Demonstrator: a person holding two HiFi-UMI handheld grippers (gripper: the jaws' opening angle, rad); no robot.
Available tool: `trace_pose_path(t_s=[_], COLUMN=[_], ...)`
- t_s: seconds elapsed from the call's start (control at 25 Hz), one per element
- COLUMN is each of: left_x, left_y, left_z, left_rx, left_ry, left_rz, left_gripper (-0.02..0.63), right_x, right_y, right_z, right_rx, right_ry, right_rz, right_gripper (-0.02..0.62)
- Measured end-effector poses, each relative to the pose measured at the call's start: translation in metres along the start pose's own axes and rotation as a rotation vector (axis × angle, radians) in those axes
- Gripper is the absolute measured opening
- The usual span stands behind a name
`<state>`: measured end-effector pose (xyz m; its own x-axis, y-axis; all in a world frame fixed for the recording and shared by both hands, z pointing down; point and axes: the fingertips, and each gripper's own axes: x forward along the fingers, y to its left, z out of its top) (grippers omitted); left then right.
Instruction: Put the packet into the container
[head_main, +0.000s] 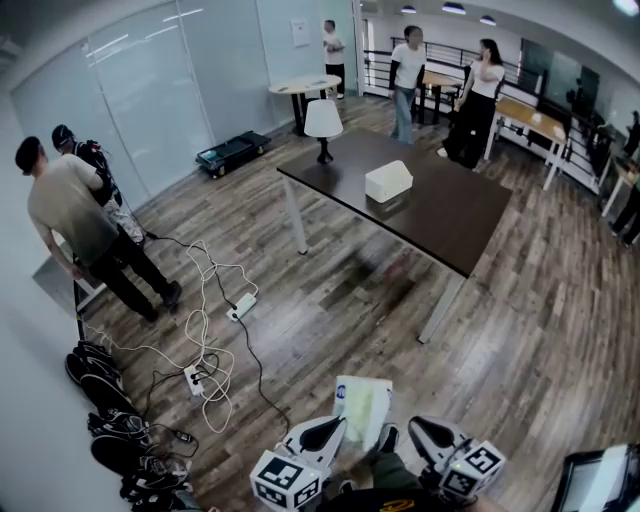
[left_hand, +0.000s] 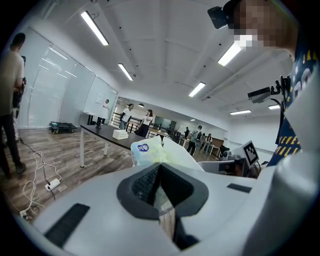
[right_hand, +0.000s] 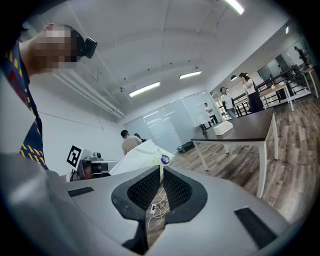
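At the bottom of the head view, the left gripper (head_main: 330, 428) is pointing inward with its jaws pressed together. They are pinching the near edge of the packet (head_main: 364, 408). In the left gripper view a pale strip of the packet (left_hand: 150, 150) is running down between the pads. The packet is whitish-green with a small blue logo. It is sticking out past those jaw tips and hanging above the wood floor (head_main: 520, 330), between the two grippers. Well beyond it, the white container (head_main: 388, 181) is sitting on the dark table (head_main: 450, 215), far from both grippers. On the right, the right gripper (head_main: 420, 428) is also showing closed jaws. Only floor and a white cable (right_hand: 155, 210) are showing through their slit. The packet is lying just past its tips, to their left, and contact there cannot be made out.
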<state>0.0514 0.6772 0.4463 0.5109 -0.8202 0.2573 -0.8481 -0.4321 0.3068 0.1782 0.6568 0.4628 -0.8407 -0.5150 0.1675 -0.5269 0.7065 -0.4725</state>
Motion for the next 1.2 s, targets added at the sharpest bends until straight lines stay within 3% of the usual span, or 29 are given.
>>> trace_pose_path(t_s=[0.2, 0.32, 0.48, 0.92, 1.08, 1.2], left_x=[0.042, 0.074, 0.116, 0.197, 0.22, 0.234], left_y=[0.033, 0.05, 0.071, 0.102, 0.11, 0.117], left_z=[0.032, 0.045, 0.052, 0.091, 0.099, 0.1], left_rx=[0.04, 0.106, 0.166, 0.296, 0.347, 0.404], left_ry=[0.006, 0.038, 0.094, 0.204, 0.209, 0.225], left_rz=[0.066, 0.096, 0.12, 0.069, 0.026, -0.012], left_gripper=[0.002, 0.002, 0.002, 0.002, 0.002, 0.002], right_x=[0.039, 0.057, 0.08, 0.182, 0.211, 0.228], right_y=[-0.033, -0.057, -0.09, -0.143, -0.152, -0.161], right_z=[0.045, 0.068, 0.097, 0.18, 0.191, 0.184], right_rx=[-0.031, -0.065, -0.096, -0.225, -0.209, -0.253], right_ry=[-0.006, 0.012, 0.035, 0.196, 0.238, 0.288], right_rz=[0.069, 0.107, 0.172, 0.325, 0.408, 0.411], right_gripper=[0.009, 0.014, 0.09, 0.094, 0.094, 0.1])
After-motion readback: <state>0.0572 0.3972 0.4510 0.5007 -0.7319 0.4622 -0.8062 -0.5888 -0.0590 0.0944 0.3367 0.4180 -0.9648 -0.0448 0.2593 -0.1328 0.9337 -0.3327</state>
